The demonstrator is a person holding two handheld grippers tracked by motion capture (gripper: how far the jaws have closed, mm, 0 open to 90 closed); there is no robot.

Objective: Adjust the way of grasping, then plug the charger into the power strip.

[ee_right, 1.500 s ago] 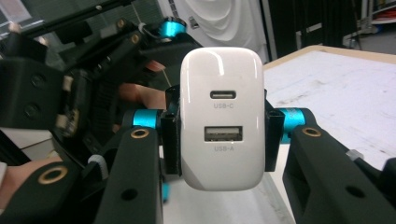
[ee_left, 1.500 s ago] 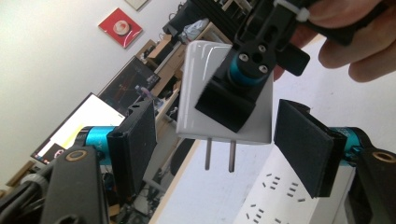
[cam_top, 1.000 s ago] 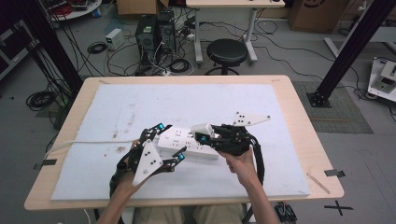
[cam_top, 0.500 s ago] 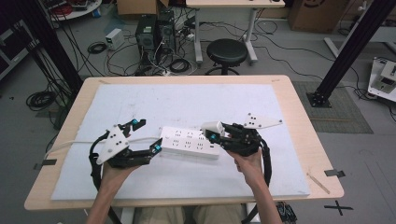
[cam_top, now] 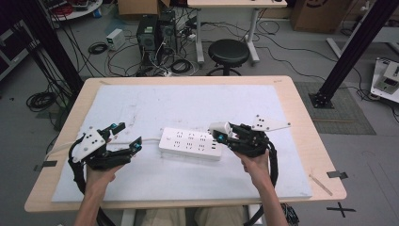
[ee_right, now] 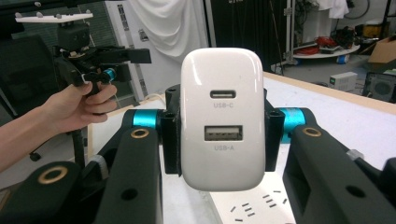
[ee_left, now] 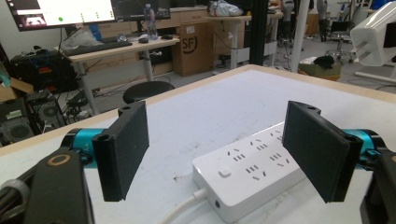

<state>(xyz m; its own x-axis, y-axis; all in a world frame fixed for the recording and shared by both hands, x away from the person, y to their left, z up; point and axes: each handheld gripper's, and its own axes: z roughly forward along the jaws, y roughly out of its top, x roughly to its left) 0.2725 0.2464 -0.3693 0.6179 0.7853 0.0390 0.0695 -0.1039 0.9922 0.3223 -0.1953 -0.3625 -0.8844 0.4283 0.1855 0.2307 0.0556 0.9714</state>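
Right claw point(ee_right: 219, 140) around charger point(ee_right: 222, 116)

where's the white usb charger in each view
high view: the usb charger sits right of centre, clamped in the right tool.
left gripper view: top right corner.
right gripper view: dead centre, ports facing the camera.
shared landmark: the white power strip on the table.

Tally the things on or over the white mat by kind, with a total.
Power strips: 1
USB chargers: 1, clamped in the right tool
Hand-held tools: 2, the left tool open and empty
Total: 4
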